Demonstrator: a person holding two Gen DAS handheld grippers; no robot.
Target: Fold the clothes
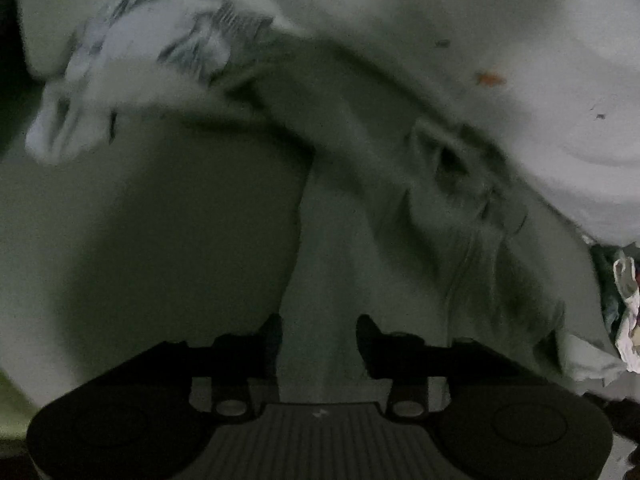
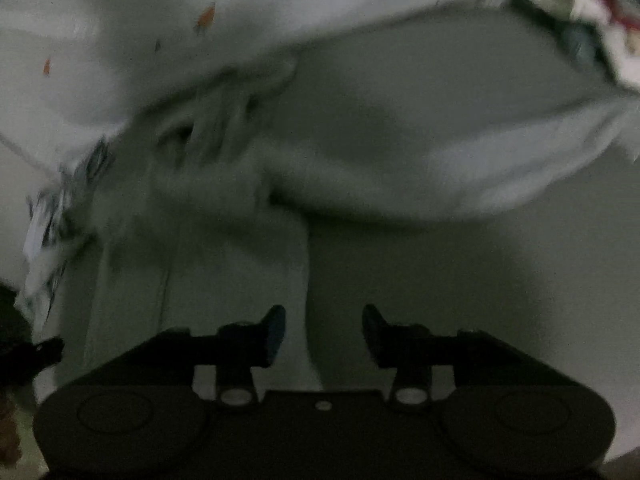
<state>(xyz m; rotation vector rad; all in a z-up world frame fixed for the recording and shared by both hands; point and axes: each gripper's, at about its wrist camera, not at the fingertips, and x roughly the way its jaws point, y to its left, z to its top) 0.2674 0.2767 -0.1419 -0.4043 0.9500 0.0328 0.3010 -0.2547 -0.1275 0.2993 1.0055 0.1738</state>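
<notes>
A pale grey garment (image 1: 400, 208) lies crumpled across a light sheet, with a gathered, pocket-like opening near its middle. A flat strip of it runs down between the fingers of my left gripper (image 1: 320, 340). Those jaws stand apart and open, and the pads do not pinch the cloth. In the right wrist view the same garment (image 2: 224, 208) spreads to the left. Its edge runs down into the gap of my right gripper (image 2: 324, 332), which is also open. The right finger there stands clear of the cloth. Both views are dim and blurred.
A white cloth with black print (image 1: 100, 68) lies at the upper left, seen also as the printed cloth (image 2: 48, 240). A heap of coloured clothes (image 1: 624, 304) sits at the right edge. The light sheet (image 1: 520, 40) bears small orange specks. A dark shape (image 2: 36, 352) juts in low on the left.
</notes>
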